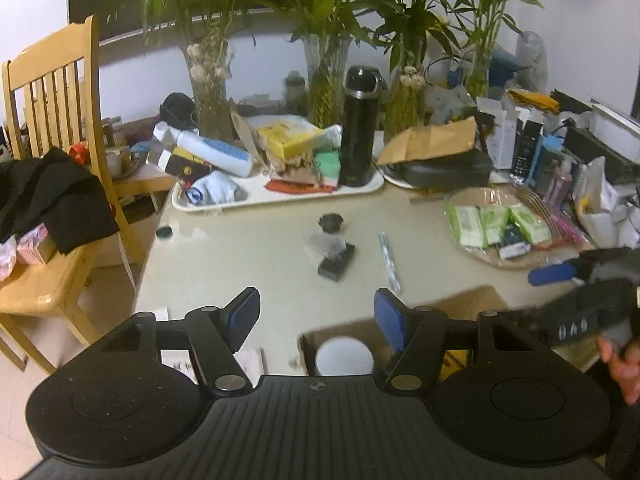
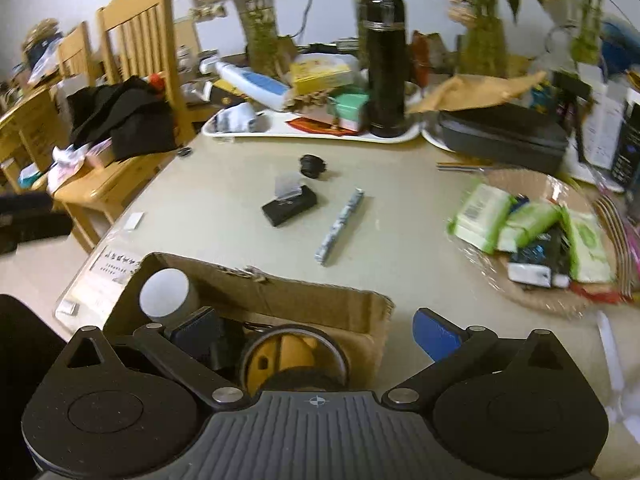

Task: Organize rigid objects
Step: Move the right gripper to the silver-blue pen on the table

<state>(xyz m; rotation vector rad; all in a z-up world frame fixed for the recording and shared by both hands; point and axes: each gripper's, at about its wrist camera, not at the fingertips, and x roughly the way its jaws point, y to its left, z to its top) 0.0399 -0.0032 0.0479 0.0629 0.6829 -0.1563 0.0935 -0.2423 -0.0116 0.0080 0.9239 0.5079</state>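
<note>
Both sets of fingers spread wide, empty, over a cluttered beige table (image 2: 224,208) beside wooden chairs (image 1: 52,92).

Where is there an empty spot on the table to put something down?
Bare tabletop lies between the cardboard box and the small black box, and between the pen and the basket of wipes. The back is crowded: white tray, black flask, plants.
</note>
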